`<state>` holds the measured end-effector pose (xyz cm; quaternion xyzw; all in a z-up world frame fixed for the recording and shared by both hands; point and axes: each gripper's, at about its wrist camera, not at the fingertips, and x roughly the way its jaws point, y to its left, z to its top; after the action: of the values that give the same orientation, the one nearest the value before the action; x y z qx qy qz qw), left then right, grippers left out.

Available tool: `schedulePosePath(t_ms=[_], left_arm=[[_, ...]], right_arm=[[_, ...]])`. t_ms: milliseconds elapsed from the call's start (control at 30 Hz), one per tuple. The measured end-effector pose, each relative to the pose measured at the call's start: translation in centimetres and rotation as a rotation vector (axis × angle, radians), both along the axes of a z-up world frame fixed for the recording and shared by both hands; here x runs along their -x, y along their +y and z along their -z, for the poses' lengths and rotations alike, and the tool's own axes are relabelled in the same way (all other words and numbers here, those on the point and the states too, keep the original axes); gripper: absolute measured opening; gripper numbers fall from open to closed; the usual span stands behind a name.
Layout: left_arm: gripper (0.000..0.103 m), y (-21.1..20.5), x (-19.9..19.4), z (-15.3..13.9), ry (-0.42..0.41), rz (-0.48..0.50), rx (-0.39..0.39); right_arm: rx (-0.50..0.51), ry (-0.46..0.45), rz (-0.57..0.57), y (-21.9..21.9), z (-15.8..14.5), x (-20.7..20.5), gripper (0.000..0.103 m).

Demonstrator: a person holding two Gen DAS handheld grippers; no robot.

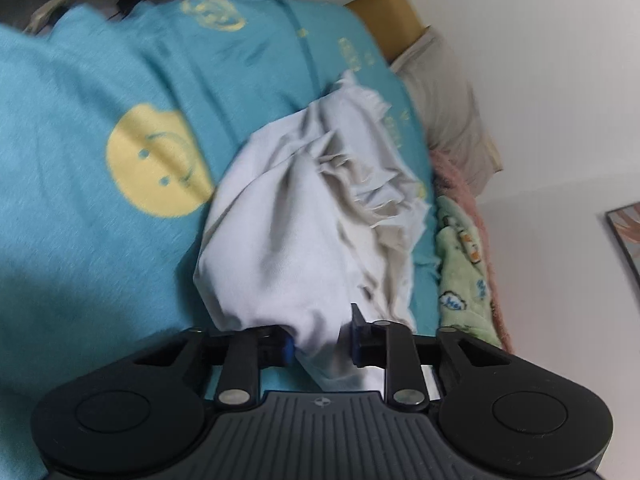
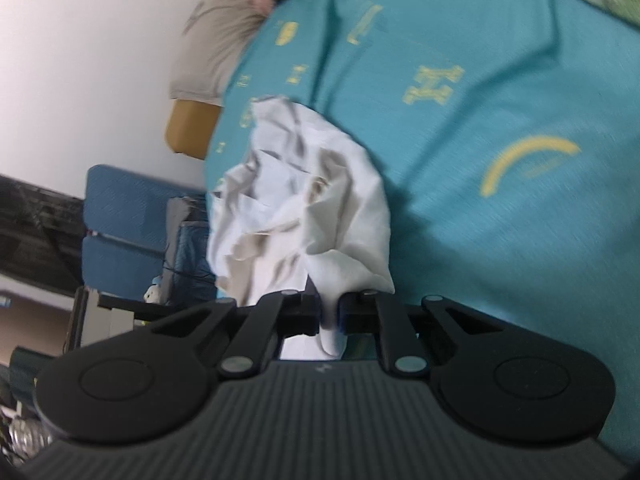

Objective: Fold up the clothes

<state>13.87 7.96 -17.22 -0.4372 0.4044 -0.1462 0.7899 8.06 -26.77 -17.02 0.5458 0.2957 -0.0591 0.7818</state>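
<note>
Two grippers were clamped on one white garment [image 1: 296, 216], so only the pick-up was done and no fold was made yet, as far as could be judged. The left gripper [image 1: 322, 344] was seen pinched narrow on a thick bunch of the cloth, with fabric pushed through between the blue pads [image 1: 287, 346] and hanging below them. The right gripper [image 2: 330, 316] was closed almost fully on a thinner strip of the same garment [image 2: 304, 200], a tail of which was seen drooping under the jaws. The garment was crumpled into a lump, with no flat panel, straight edge or sleeve made out in either view; which parts were gripped could not be told. It was held over, and probably partly lifted off, a teal bedsheet [image 1: 80, 240] printed with yellow smiley faces [image 1: 158, 160]; whether the far end was resting on the sheet could not be told through the blur. A green patterned cloth [image 1: 464, 272] and a pink towel [image 1: 456, 176] were noted along the bed edge by the wall, near a grey pillow [image 1: 444, 96], none of them folded. Left to do, by this reading: the garment to be spread flat on the sheet, then folded; the other pieces possibly after it.
</note>
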Motion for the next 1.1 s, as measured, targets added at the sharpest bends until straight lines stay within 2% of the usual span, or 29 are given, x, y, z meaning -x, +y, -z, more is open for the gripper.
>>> schedulePosePath(t_ms=[67,200,333,400,533,633,767,900,1000,1100], left_arm=[[0.016,-0.3,0.4,-1.7,-0.065,0.007,-0.049],[0.013,-0.7,1.1,-5.9,-0.125,0.003,-0.098],[0.013,-0.7,3.2,-10.8,-0.193,-0.01,-0.125],[0.012,-0.6,4.6,-13.3,-0.22,-0.002,-0.135],[0.012,-0.7,8.9,-17.9,-0.269,0.036,-0.211],[0.013,0.0,13.0,-20.0,-0.28,0.042,-0.199],[0.013,0.4,18.0,-21.3,-0.268,0.066,-0.211],[0.013,0.8,20.0,-20.8,-0.222,0.097,-0.203],[0.013,0.2,18.7,-19.6,-0.21,0.105,-0.218],[0.013,-0.7,15.4,-18.0,-0.157,0.092,-0.223]], right_arm=[[0.023,-0.011,-0.014,0.0,-1.1,-0.2,0.011],[0.05,-0.014,-0.043,0.1,-4.4,-0.5,0.01],[0.103,-0.021,-0.079,0.6,-9.1,0.4,0.009],[0.117,-0.032,-0.087,0.9,-11.3,1.9,0.009],[0.157,-0.059,-0.102,1.6,-15.3,5.7,0.01],[0.174,-0.081,-0.101,2.3,-17.5,9.4,0.01],[0.187,-0.099,-0.095,3.2,-19.0,14.7,0.01],[0.18,-0.074,-0.092,3.2,-18.5,17.3,0.01],[0.178,-0.044,-0.08,2.8,-17.1,16.6,0.01],[0.163,0.004,-0.071,2.0,-15.6,13.6,0.01]])
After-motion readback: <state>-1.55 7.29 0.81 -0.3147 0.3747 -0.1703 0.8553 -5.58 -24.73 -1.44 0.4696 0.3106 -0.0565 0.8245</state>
